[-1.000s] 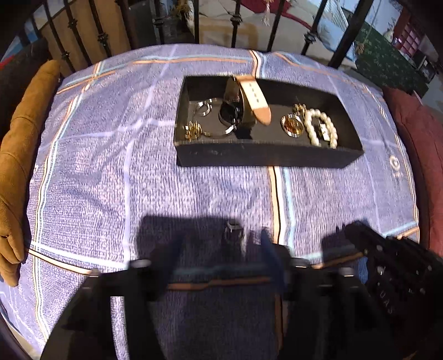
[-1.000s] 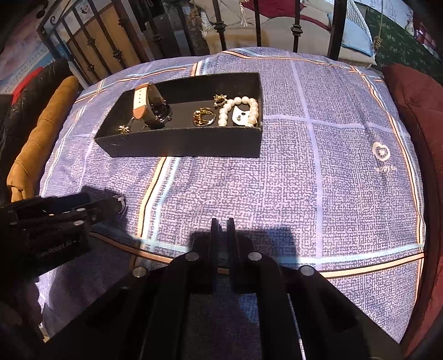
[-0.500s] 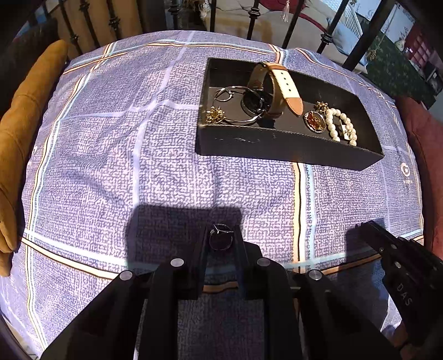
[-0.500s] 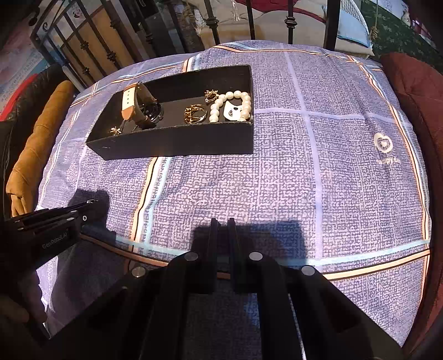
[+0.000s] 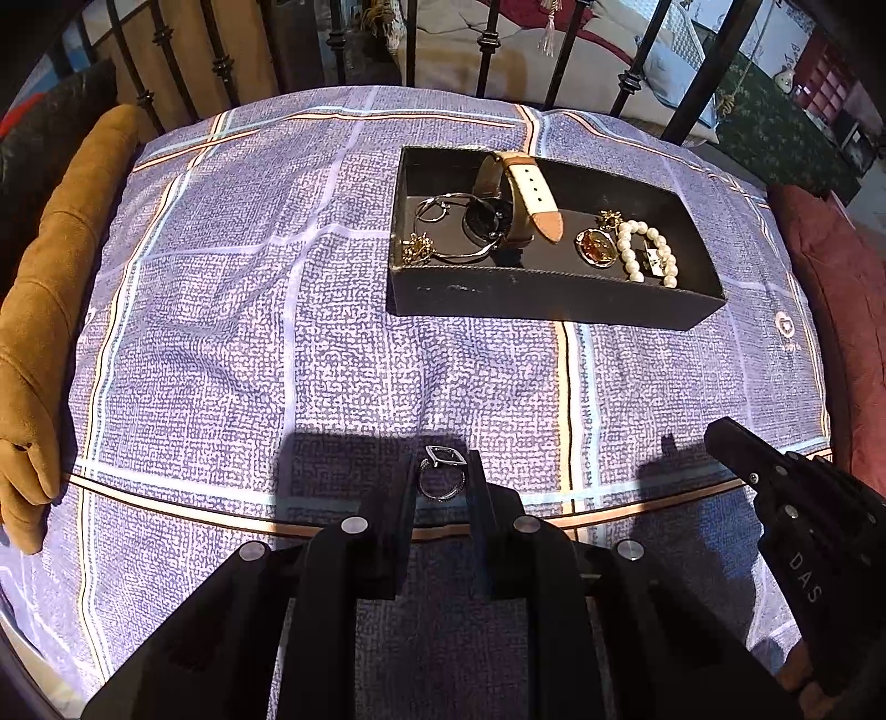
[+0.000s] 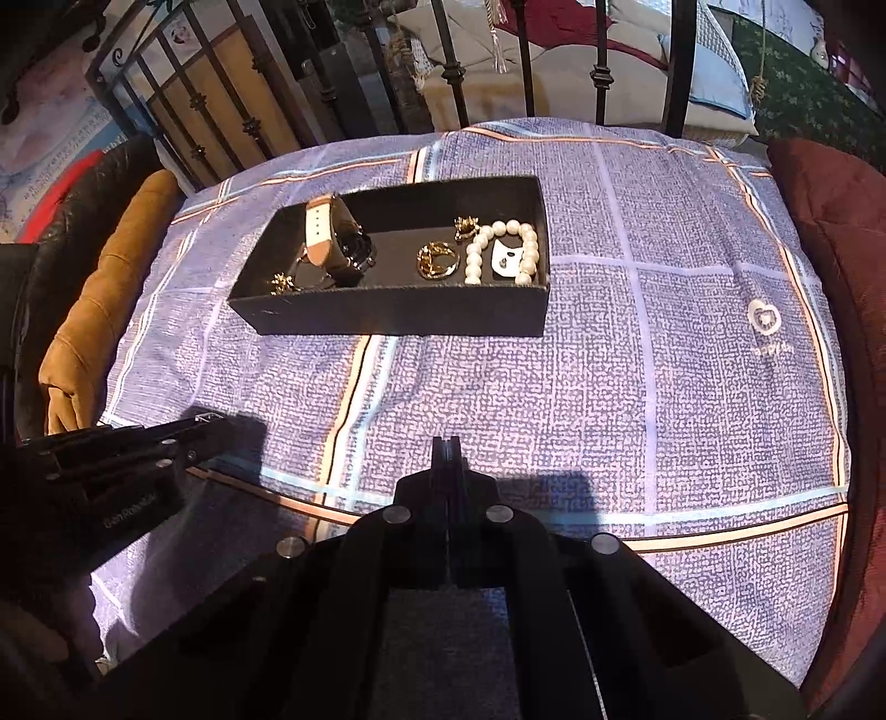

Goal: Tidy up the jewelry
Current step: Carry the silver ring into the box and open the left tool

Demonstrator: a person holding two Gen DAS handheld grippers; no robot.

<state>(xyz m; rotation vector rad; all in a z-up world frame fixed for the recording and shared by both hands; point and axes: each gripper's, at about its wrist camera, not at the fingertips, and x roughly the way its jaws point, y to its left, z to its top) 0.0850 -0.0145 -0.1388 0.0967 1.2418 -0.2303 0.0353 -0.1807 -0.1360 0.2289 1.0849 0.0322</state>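
A black tray point(image 5: 531, 302) point(image 6: 387, 318) sits on the blue checked cushion. It holds a watch with a tan strap point(image 5: 515, 199) point(image 6: 332, 243), a pearl bracelet point(image 5: 648, 252) point(image 6: 504, 249), a gold pendant point(image 5: 597, 246) point(image 6: 437, 260), silver rings point(image 5: 437, 207) and gold earrings point(image 5: 418, 249). My left gripper point(image 5: 443, 479) is shut on a silver ring point(image 5: 443, 471) and holds it above the cushion, well short of the tray. My right gripper point(image 6: 447, 448) is shut and empty, over the cushion's near part.
A mustard cushion point(image 5: 39, 310) lies at the left edge and a dark red cushion point(image 6: 830, 232) at the right. Black iron bedstead bars point(image 5: 487, 50) stand behind the tray. The right gripper's body point(image 5: 797, 526) shows at the left wrist view's lower right.
My left gripper closed on the silver ring and lifted it, then shifted left so the tray now sits right of centre. My right gripper closed fully and stayed roughly in place.
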